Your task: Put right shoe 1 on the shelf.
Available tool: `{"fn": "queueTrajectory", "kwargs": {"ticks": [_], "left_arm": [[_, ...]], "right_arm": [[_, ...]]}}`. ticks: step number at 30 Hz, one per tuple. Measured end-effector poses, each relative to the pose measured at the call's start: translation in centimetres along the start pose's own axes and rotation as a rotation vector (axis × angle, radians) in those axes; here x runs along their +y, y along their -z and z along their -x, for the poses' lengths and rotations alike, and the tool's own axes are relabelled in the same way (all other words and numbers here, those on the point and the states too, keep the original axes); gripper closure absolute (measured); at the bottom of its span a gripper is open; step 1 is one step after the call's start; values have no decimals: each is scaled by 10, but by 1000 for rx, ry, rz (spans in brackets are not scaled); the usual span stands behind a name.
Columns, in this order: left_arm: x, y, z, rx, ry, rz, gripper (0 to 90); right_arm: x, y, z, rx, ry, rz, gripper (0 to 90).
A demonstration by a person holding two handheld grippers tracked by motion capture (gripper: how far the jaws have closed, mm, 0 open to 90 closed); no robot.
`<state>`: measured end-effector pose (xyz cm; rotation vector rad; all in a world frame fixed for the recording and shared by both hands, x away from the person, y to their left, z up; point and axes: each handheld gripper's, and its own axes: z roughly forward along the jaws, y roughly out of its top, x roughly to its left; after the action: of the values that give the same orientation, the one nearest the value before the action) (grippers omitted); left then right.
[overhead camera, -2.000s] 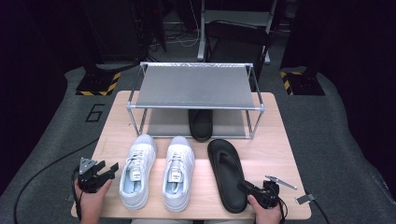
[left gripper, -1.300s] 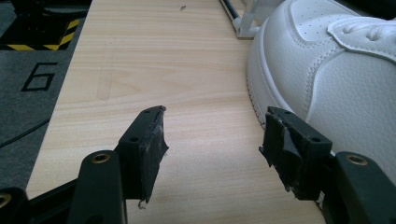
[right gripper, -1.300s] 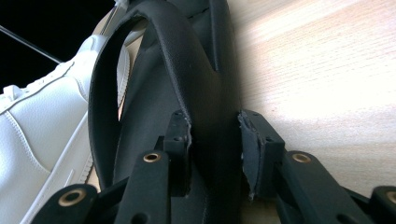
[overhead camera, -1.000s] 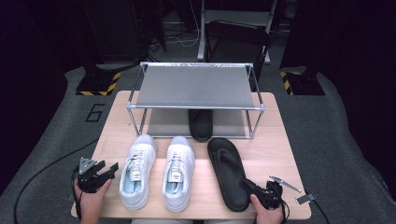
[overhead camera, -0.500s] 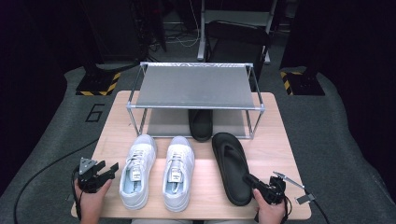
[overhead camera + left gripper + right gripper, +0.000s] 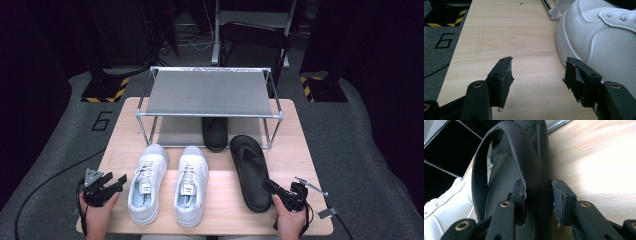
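- Black sandal (image 6: 251, 171) lies on the tabletop (image 6: 300, 165), its heel pinched by the right tool (image 6: 272, 189) (sole edge between the pads).
- Left tool (image 6: 116, 181) rests spread beside a white sneaker (image 6: 146, 182).

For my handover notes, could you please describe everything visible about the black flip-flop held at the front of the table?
The black flip-flop is matte, rubbery-looking, with a thong strap arching over its footbed. It lies on the wooden table, right of the white sneakers, toe toward the rack. The right tongs clamp its heel edge; in the right gripper view it appears tipped on edge.
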<state>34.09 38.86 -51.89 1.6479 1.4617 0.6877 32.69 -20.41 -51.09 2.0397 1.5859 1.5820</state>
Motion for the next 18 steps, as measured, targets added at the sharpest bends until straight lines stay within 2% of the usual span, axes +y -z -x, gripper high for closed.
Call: {"fn": "queueTrajectory", "kwargs": {"ticks": [3,7,12,18], "left_arm": [[0,-1,0,0,1,1,383],[-1,-2,1,2,8,10,382],[0,-1,0,0,2,0,383],[0,-2,0,1,2,10,383]], "right_arm": [[4,-3,0,-7,-21,8,651],[8,-7,-1,-15,0,12,651],[15,-16,-6,-22,-3,18,650],[23,-32,-12,-34,-8,31,649]]}}
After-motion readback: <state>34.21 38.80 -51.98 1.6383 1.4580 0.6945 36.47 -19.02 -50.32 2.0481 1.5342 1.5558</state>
